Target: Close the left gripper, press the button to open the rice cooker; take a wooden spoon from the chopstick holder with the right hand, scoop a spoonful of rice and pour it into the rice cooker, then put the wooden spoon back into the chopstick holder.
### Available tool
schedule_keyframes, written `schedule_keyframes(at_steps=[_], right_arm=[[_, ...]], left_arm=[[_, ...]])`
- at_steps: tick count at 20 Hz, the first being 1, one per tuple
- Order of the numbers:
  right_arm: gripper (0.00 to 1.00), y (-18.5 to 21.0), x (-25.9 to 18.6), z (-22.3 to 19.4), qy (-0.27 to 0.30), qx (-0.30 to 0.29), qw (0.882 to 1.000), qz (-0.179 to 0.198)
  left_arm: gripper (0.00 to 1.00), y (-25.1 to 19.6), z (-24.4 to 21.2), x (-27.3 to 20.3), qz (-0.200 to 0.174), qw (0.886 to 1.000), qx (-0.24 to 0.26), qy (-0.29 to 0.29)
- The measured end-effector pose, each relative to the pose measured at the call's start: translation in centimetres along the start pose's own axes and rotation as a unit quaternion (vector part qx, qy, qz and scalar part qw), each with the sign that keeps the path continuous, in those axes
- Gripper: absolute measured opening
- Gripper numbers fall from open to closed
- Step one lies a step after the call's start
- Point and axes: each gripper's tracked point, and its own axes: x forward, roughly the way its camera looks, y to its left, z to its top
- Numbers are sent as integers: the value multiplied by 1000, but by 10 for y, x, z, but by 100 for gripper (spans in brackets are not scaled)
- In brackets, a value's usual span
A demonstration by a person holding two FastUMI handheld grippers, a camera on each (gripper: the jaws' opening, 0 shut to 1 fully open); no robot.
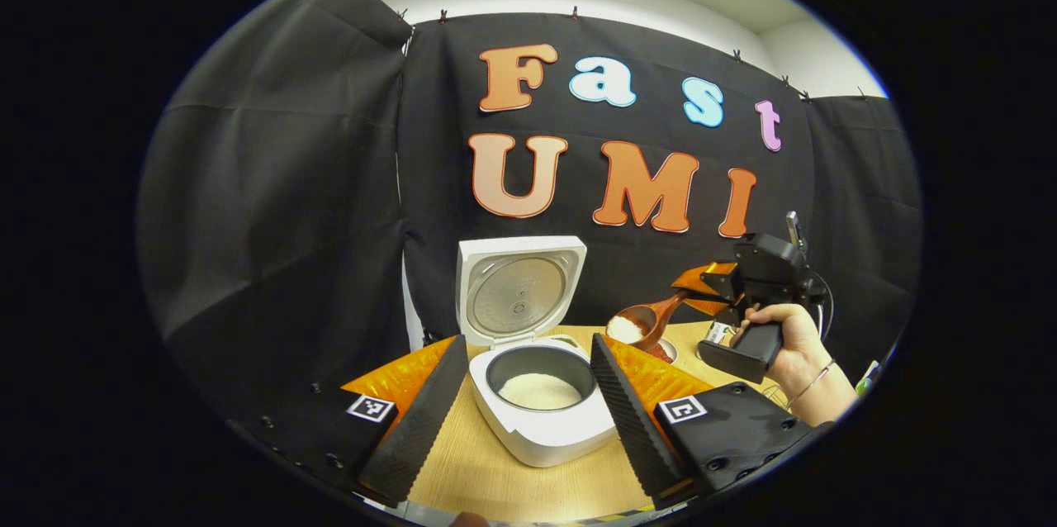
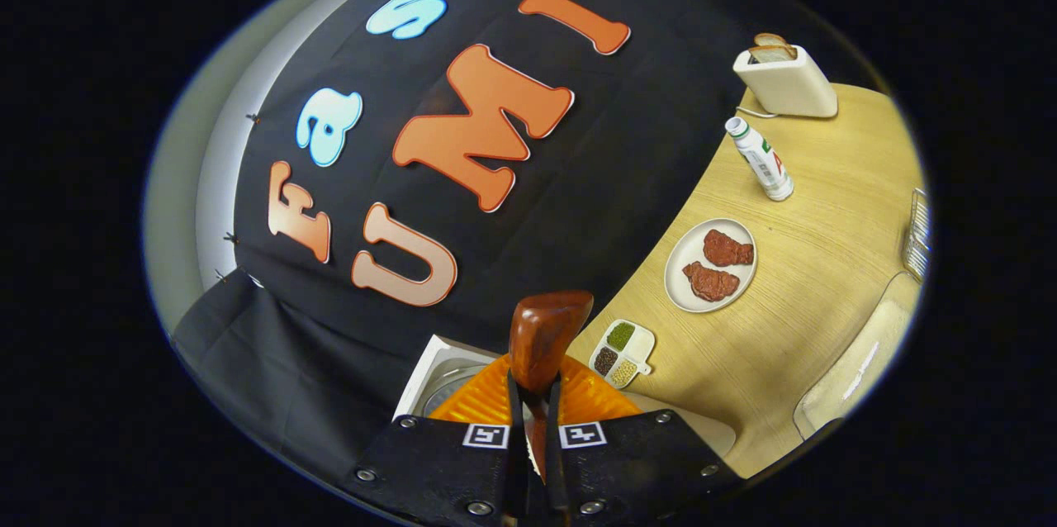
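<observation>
Nearest to us in the left gripper view, the left tool (image 1: 528,420) has its fingers spread wide, gripping nothing, low over the table (image 1: 512,486). Between those fingers we see the rice cooker (image 1: 541,411) with its lid (image 1: 519,289) standing open and upright at the back; white rice lies in the inner pot (image 1: 539,389).

Off to the right in that view, a hand (image 1: 789,341) holds the right tool (image 1: 702,289) up in the air, pinching the handle of the wooden spoon (image 1: 648,320). The spoon's bowl carries a heap of white rice and hangs just beside and above the cooker's right rim.

In the right gripper view, we see that tool's fingers pressed together on the spoon handle. Past them on the table lie a small tray of grains (image 2: 623,352), a plate (image 2: 681,279) with two pieces of meat, a bottle (image 2: 760,158), and, toward the far edge, a toaster (image 2: 784,81) with bread in it.
</observation>
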Motion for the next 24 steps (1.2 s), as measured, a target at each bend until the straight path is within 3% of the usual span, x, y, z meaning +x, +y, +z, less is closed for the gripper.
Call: schedule_keyframes(at_steps=[15, 24], right_arm=[[8, 23, 39, -39, -3, -122, 992, -11], [8, 40, 44, -53, -5, -201, 980, 5]], left_arm=[[100, 30, -4, 11, 7, 1000, -7, 7], [100, 36, -3, 17, 9, 1000, -8, 6]])
